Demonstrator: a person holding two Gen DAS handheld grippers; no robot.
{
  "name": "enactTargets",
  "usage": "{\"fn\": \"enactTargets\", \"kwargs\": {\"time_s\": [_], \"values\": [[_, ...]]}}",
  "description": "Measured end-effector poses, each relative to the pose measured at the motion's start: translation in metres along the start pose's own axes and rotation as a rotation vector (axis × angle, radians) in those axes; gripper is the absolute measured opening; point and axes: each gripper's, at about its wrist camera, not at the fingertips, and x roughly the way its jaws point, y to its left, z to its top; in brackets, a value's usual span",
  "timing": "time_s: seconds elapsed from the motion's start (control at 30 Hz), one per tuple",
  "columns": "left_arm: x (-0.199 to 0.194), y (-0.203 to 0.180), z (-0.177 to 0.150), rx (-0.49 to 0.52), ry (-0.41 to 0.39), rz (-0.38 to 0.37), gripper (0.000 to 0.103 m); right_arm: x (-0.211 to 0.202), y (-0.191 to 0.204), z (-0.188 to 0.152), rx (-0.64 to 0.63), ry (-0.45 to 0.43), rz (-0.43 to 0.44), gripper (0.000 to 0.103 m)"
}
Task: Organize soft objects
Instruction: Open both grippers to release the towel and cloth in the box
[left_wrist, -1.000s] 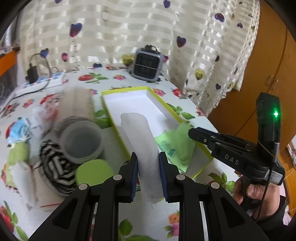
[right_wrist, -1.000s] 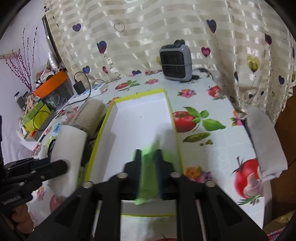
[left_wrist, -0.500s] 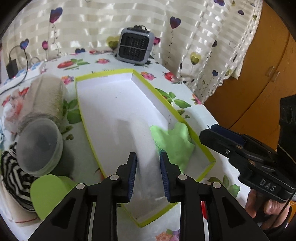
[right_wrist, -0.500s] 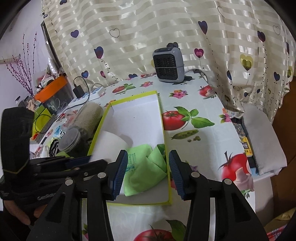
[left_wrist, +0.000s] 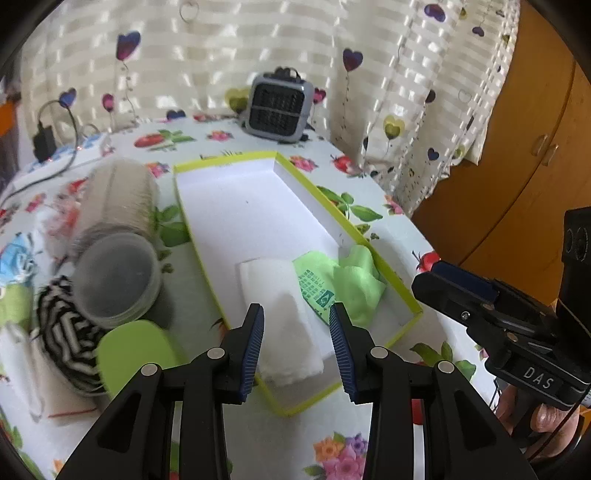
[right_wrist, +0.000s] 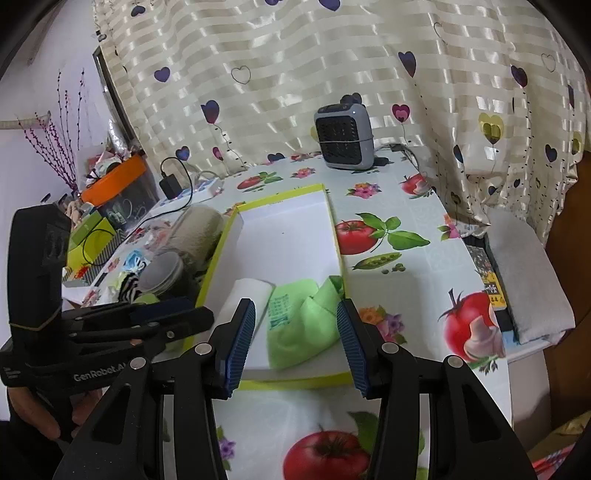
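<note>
Towel (left_wrist: 284, 317) and green cloth (left_wrist: 343, 288) both lie in the near end of the box (left_wrist: 229, 236), side by side and touching, the towel at about 9 o'clock of the cloth. Beyond them, toward 12 o'clock, the box floor is bare.

The left gripper (left_wrist: 297, 347) hangs over the towel with its jaws opening; the towel sits between the blue pads but they no longer press on it. The right gripper (right_wrist: 295, 339) stands wide apart over the green cloth, gripping nothing.

To my eye the step is the let-go and the pull-away. Doing it well means lifting each gripper straight back along its own line, so no pad drags a fold out over the box's yellow rim. The towel's near end already reaches close to that rim, so the left one wants the most care.

Next pickings wait at 9 o'clock of the box: a striped cloth (left_wrist: 62, 332), a beige roll (left_wrist: 118, 195) and a clear tub (left_wrist: 116, 275), crowded together. The striped cloth lies partly under the tub and a green lid (left_wrist: 133, 358), so it may need freeing first.
</note>
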Motion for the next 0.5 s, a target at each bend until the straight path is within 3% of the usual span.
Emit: {"fn": "enactTargets", "kwargs": {"time_s": [0.3,0.5], "values": [[-0.048,0.005,-0.013,-0.010,-0.088,0.051,0.036,-0.023,0.037,-0.007,-0.090,-0.041,0.029,0.047],[-0.071,0.018,-0.025,-0.038,-0.122,0.094,0.036,-0.020,0.062,-0.012,-0.135,-0.007,0.081,0.047]]}}
